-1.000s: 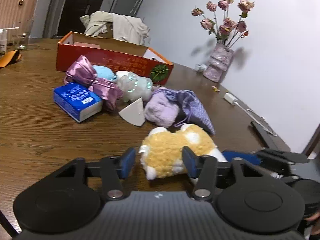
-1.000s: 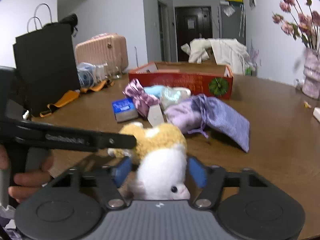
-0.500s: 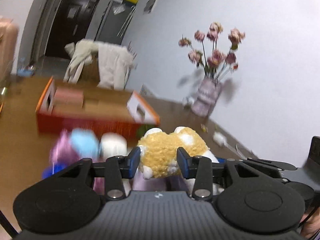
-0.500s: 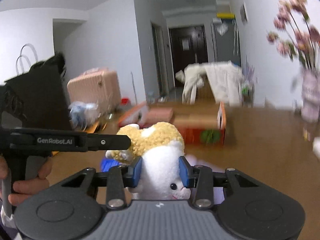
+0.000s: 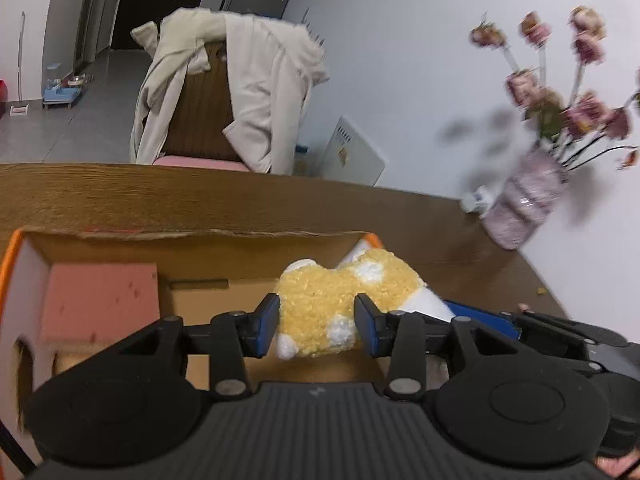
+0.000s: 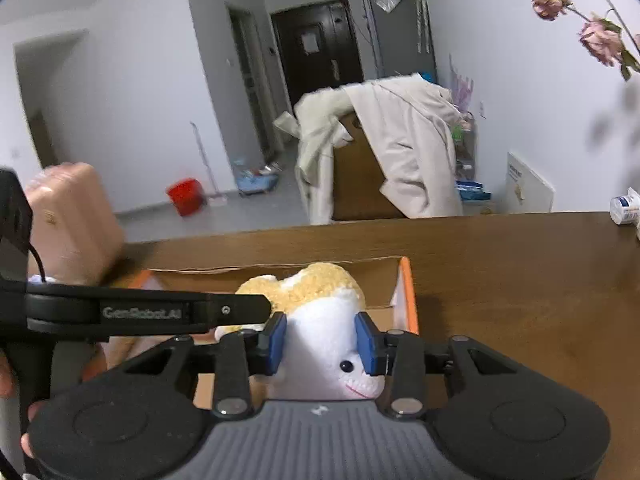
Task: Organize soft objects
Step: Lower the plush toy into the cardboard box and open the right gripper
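Counter (image 5: 120, 192) of dark wood, carrying an open orange cardboard box (image 5: 200, 252) with a pink foam block (image 5: 100, 300) inside at its left. Above the box, yellow-and-white plush toy (image 5: 328, 304) held off the counter. Left gripper (image 5: 316, 320) fingers clamped on the yellow body; right gripper (image 6: 322, 344) fingers clamped on the white head.

Yellow-white plush toy (image 5: 320, 300) above box (image 5: 120, 236)
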